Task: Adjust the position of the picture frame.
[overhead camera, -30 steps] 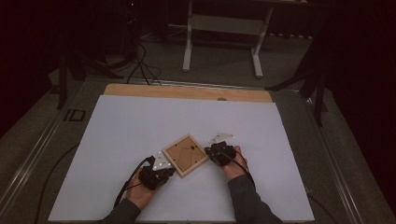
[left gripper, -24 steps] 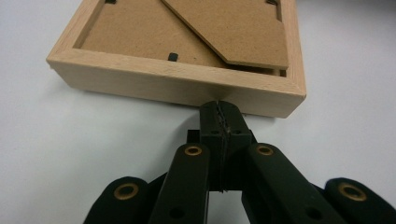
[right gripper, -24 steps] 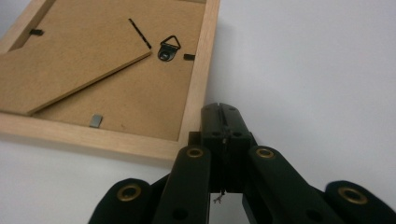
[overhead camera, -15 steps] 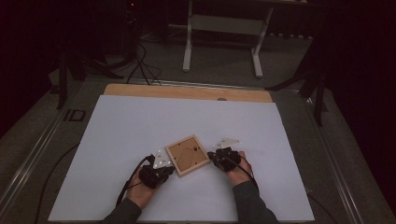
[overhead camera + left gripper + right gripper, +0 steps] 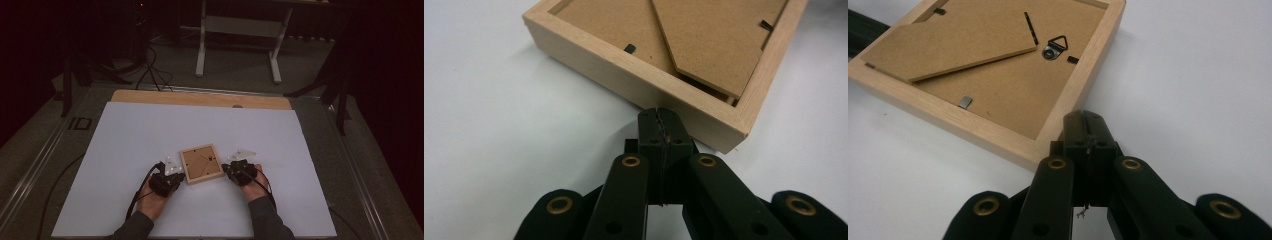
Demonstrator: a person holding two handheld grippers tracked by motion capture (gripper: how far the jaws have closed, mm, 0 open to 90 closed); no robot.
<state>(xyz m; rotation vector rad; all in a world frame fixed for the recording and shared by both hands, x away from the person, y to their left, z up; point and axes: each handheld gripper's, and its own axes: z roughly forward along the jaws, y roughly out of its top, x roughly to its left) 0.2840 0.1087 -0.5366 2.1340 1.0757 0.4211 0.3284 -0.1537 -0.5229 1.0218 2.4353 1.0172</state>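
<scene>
Since the earlier frame the wooden frame (image 5: 201,163) has been turned slightly on the white table (image 5: 125,150) and is now flanked (back side up) by the left gripper (image 5: 659,117) and the right gripper (image 5: 1083,122), both pressed together, empty, equally near.

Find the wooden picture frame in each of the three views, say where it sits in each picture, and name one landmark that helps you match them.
High view: wooden picture frame lies back up, low centre, between the two grippers.
Left gripper view: across the top, its side rail just beyond the shut jaw tips.
Right gripper view: upper left, a corner at the jaw tips.
Shared landmark: the brown stand flap on its backing.
</scene>
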